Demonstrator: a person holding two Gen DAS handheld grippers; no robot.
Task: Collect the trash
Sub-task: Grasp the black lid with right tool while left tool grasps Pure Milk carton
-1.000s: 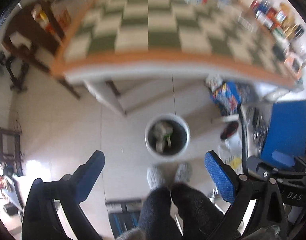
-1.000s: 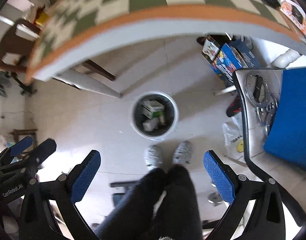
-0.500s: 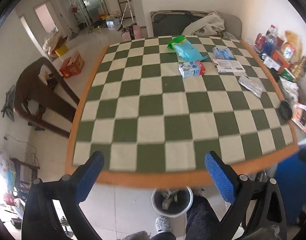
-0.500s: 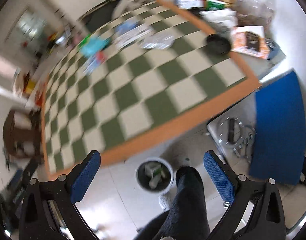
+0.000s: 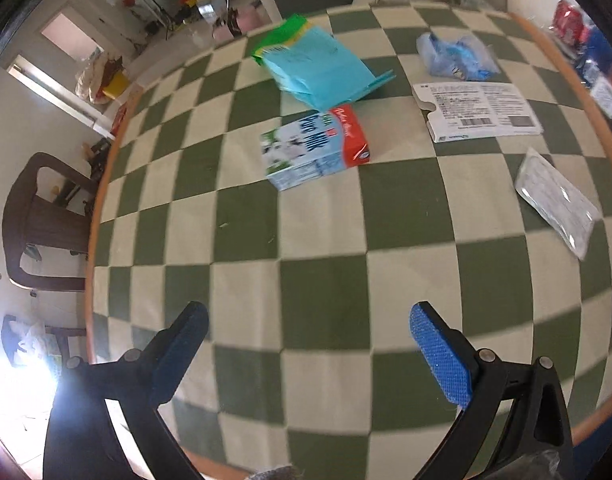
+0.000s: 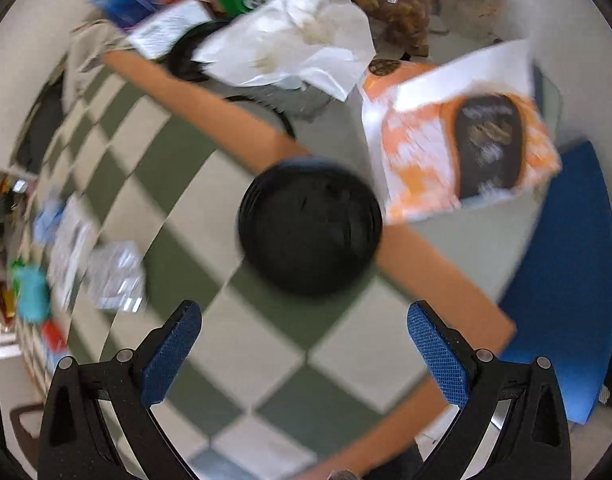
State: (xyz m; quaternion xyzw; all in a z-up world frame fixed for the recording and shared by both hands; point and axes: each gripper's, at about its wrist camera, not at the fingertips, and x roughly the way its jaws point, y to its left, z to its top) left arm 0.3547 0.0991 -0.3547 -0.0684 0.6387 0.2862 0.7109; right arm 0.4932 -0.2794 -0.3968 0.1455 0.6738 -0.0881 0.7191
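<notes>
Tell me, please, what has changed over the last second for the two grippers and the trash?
Both grippers swung up from the floor bin to the checkered table. The left gripper now faces the milk carton, the right gripper the black lid. Both stayed open and empty; nothing on the table moved.

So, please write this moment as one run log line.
left gripper: open, empty, facing milk carton | right gripper: open, empty, facing black lid | table: trash remains

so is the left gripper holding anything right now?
No. The left gripper is open and empty above the checkered table, short of the milk carton.
</notes>
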